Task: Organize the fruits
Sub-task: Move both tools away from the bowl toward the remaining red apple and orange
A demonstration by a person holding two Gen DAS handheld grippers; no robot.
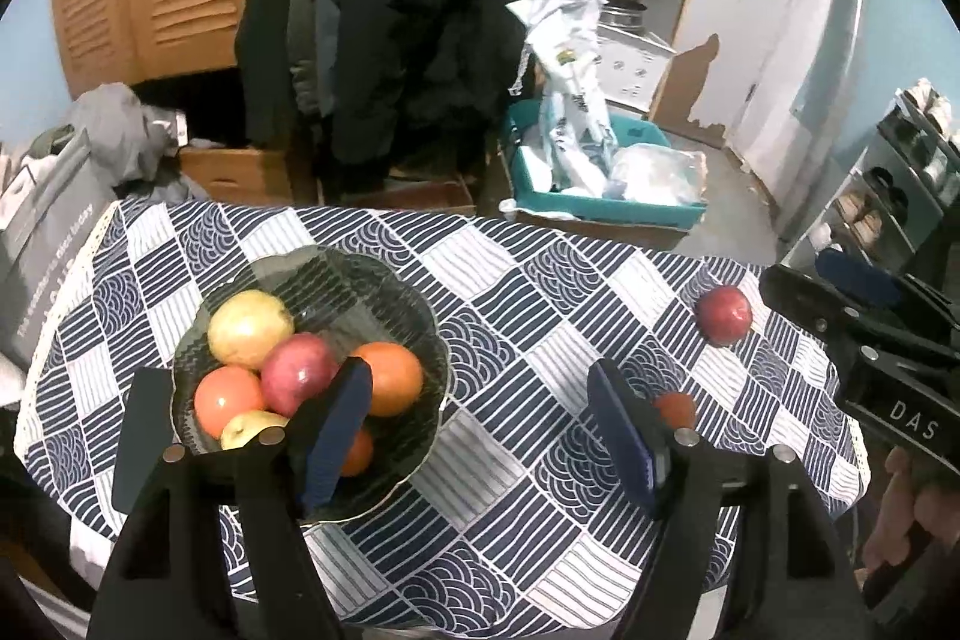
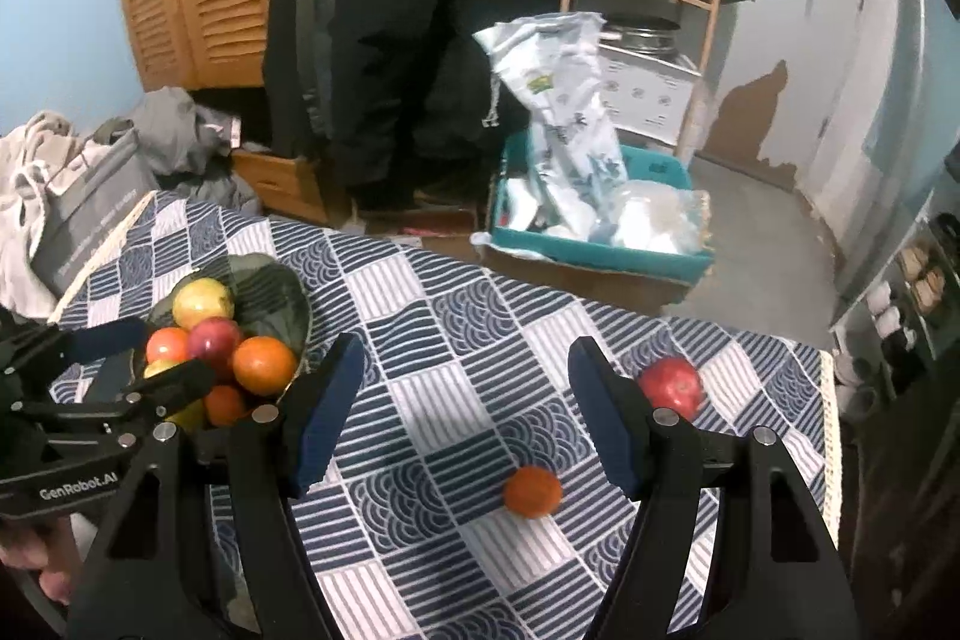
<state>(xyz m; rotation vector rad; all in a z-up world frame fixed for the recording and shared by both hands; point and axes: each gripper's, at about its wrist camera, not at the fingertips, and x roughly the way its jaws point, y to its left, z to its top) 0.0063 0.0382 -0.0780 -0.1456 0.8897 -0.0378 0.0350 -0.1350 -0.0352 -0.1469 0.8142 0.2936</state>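
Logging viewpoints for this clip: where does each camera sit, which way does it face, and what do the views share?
Left wrist: on the left gripper, facing forward over the glass bowl of fruit; its open fingers show, the right gripper at right.
Right wrist: on the right gripper, facing the small orange on the tablecloth; its open fingers show, the left gripper at left.
Shared: bowl, red apple, small orange, teal crate.

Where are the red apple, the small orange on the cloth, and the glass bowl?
red apple (image 2: 671, 384), right wrist view, on its front skin.
small orange (image 2: 532, 492), right wrist view, on its middle.
glass bowl (image 1: 336, 274), left wrist view, on its bare far wall.
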